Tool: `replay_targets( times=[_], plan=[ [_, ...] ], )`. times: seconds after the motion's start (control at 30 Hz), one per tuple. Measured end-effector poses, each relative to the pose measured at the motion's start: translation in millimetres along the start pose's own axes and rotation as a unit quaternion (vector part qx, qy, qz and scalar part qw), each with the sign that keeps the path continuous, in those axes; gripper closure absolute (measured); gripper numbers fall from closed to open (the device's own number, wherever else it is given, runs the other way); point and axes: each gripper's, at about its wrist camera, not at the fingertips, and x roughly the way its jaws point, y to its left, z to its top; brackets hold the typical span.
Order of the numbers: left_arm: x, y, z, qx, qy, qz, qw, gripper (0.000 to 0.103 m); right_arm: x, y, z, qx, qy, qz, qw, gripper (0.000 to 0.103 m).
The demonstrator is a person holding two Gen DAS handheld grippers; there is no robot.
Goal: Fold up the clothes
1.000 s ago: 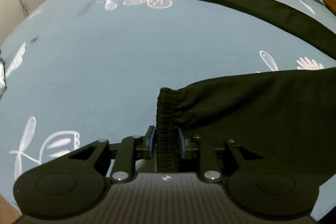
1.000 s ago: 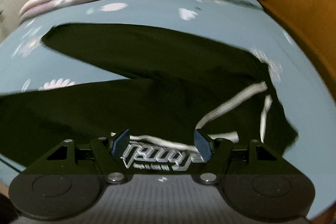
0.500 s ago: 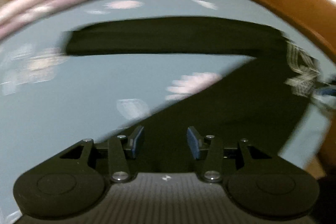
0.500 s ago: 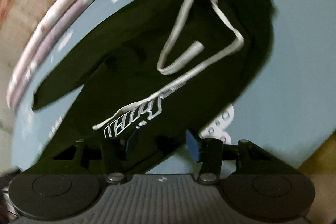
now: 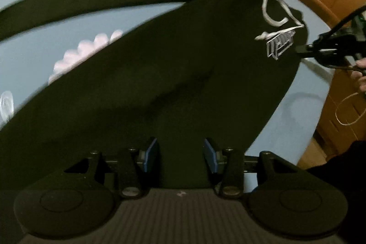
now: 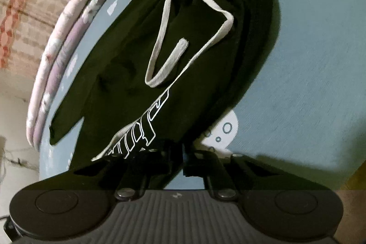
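One pair of black trousers (image 5: 183, 56) lies spread on the blue floral bed (image 5: 34, 54), two legs fanning left, waistband right, one pale drawstring (image 6: 164, 38) looped across it. Left claw (image 5: 180, 156) released, fingers apart over the near leg. Right claw (image 6: 177, 159) clenched on the trousers' edge beside the white lettering (image 6: 141, 129).

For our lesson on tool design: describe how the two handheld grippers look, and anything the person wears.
Each gripper is matte black, with a ribbed grey deck, two round side discs and silver screws. The left gripper has blue finger pads. The right gripper trails a black cable. A dark sleeve shows.
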Motion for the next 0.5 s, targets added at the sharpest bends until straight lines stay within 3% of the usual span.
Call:
replay_targets(
  times=[0.1, 0.3, 0.4, 0.5],
  plan=[
    [-1.8, -1.9, -9.9, -0.022, 0.016, 0.015, 0.9995, 0.050, -3.0, -0.3, 2.3, -0.012, 0.017, -0.011, 1.000, 0.095],
    [-9.5, -14.2, -12.0, -0.003, 0.051, 0.027, 0.9983, 0.049, -6.1, 9.0, 7.8, -0.045, 0.051, -0.033, 0.997, 0.092],
    [-15.4, -18.8, -1.7, 0.023, 0.034, 0.045, 0.9982, 0.049, -16.7, 27.8, 12.8, -0.094, 0.053, -0.059, 0.992, 0.083],
    [-17.3, -12.9, 9.9, 0.011, 0.006, 0.053, 0.9985, 0.049, -31.5, 52.4, 15.9, -0.156, 0.022, -0.090, 0.983, 0.082]
  ],
)
